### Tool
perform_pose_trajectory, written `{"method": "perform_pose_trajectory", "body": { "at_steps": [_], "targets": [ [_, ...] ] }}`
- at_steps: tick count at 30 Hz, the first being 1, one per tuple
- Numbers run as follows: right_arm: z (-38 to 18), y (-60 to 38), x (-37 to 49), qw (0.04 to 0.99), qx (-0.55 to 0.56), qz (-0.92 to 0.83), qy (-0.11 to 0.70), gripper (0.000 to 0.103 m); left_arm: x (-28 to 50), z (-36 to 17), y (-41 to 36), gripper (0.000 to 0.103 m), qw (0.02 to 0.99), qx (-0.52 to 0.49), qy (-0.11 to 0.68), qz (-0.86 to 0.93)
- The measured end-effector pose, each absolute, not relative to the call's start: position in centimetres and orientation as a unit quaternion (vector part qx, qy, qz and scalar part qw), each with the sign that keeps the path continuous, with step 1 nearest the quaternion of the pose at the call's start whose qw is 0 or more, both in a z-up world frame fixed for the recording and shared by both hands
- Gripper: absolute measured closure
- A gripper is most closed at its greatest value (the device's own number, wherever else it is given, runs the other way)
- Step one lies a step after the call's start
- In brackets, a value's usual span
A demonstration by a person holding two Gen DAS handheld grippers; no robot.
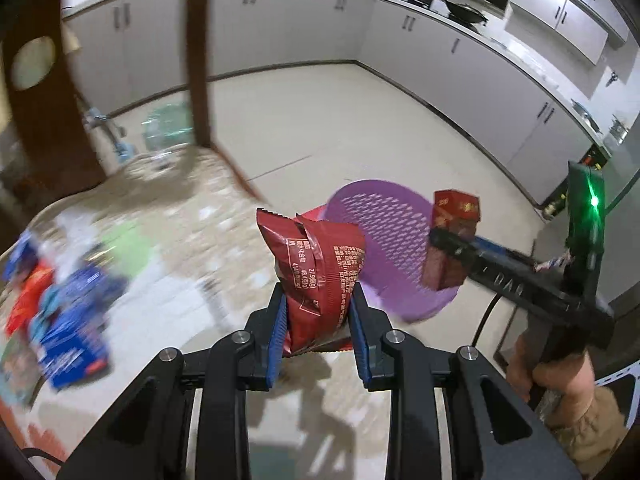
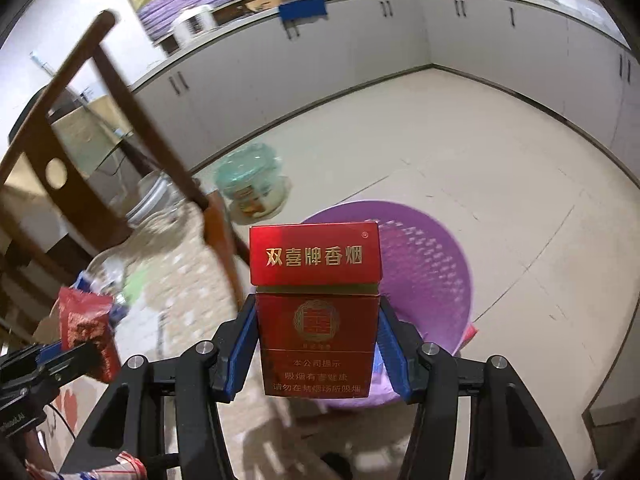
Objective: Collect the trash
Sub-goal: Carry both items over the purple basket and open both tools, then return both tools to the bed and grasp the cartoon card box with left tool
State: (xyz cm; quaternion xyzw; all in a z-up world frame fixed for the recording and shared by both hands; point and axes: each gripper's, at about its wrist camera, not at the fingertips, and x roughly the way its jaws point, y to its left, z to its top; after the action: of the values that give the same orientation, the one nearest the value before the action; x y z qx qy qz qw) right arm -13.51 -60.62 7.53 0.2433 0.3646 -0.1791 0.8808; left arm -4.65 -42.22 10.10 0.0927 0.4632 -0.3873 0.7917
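Note:
My left gripper (image 1: 318,300) is shut on a dark red snack wrapper (image 1: 316,268) and holds it upright above the table edge. It also shows at the left of the right wrist view (image 2: 86,330). My right gripper (image 2: 318,320) is shut on a red cigarette box (image 2: 316,308) with its lid tipped open. In the left wrist view the box (image 1: 454,236) hangs over a purple perforated basket (image 1: 384,232). The basket (image 2: 424,268) stands on the floor beyond the table edge.
A speckled table (image 1: 180,224) carries blurred blue, red and green wrappers (image 1: 68,300) at the left. A brown wooden chair (image 2: 80,160) stands at the table's far side. A clear jar with a green lid (image 2: 252,184) sits nearby. White kitchen cabinets (image 1: 280,32) line the walls.

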Motion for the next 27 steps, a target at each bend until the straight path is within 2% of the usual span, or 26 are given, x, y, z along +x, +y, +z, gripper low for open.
{"method": "perform_pose_trajectory", "body": {
  "at_steps": [9, 10, 14, 16, 27],
  "targets": [
    [5.0, -64.6, -12.5, 0.868, 0.257, -0.187, 0.380, 0.043, -4.1, 8.5, -49.3, 0.074, 0.767, 0.105, 0.475, -0.419],
    [4.9, -64.8, -12.4, 0.868, 0.259, -0.185, 0.381, 0.043, -4.1, 8.4, -49.7, 0.071, 0.767, 0.106, 0.472, -0.421],
    [4.7, -64.8, -12.5, 0.868, 0.256, -0.186, 0.382, 0.039, -4.5, 9.0, -50.0, 0.045, 0.772, 0.098, 0.462, -0.426],
    [4.9, -64.8, -12.7, 0.869, 0.253, -0.188, 0.381, 0.036, -4.8, 9.6, -49.6, 0.040, 0.778, 0.095, 0.451, -0.427],
    [7.3, -63.4, -14.8, 0.876, 0.242, -0.199, 0.368, 0.033, -6.5, 11.7, -44.0, 0.039, 0.803, 0.091, 0.438, -0.395]
  ]
}}
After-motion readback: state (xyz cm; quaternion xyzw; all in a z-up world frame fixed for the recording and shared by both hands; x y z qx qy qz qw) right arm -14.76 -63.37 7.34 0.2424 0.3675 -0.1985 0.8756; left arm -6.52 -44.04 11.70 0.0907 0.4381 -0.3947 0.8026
